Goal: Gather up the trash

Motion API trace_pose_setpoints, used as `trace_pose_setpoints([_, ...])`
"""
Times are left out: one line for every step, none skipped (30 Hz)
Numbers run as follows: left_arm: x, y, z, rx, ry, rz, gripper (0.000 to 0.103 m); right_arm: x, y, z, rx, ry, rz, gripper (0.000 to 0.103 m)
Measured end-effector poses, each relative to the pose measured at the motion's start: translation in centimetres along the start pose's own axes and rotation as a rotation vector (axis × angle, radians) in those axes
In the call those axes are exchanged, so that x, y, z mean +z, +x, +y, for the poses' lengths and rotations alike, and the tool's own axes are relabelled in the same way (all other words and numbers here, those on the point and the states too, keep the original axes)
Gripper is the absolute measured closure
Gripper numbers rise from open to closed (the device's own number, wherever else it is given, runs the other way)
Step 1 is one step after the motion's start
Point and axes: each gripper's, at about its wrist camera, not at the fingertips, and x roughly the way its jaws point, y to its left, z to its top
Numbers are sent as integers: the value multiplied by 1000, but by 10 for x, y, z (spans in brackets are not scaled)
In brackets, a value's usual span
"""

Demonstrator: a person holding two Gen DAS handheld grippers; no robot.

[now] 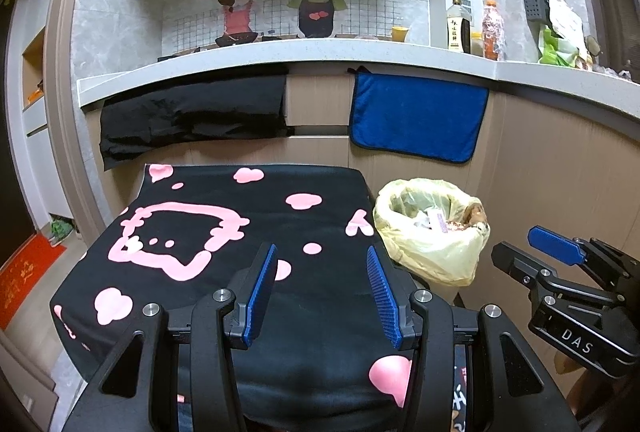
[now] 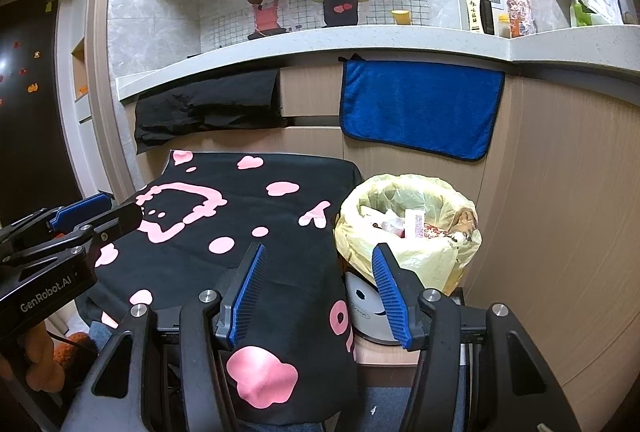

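A small bin lined with a yellow plastic bag stands to the right of a low table; it holds wrappers and scraps. The bin also shows in the right wrist view. My left gripper is open and empty above the table's black cloth with pink shapes. My right gripper is open and empty, over the cloth's right edge, just in front of the bin. Each gripper shows in the other's view: the right one and the left one.
A white counter runs along the back with bottles, a yellow cup and bags. A blue towel and a black cloth hang from it. A red mat lies on the floor at left.
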Motion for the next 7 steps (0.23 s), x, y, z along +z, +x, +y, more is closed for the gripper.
trace_pose_setpoints([-1,1,0,0,-1,5,55,0,0,0,1,0,1,50])
trace_pose_setpoints([-1,1,1,-2,-1,9,55,0,0,0,1,0,2,50])
trace_pose_setpoints([-1,2,1,-4,0,13,55,0,0,-1,2,0,1,50])
trace_pose_setpoints([-2,3,2,-6,1,15,55,0,0,-1,1,0,1,50])
trace_pose_setpoints([-2,3,2,-10,3,16,55,0,0,-1,-1,1,1,50])
trace_pose_setpoints([-2,3,3,-12,4,15,55,0,0,-1,-1,1,1,50])
trace_pose_setpoints([-2,4,4,-13,4,17,55,0,0,-1,-1,1,1,50])
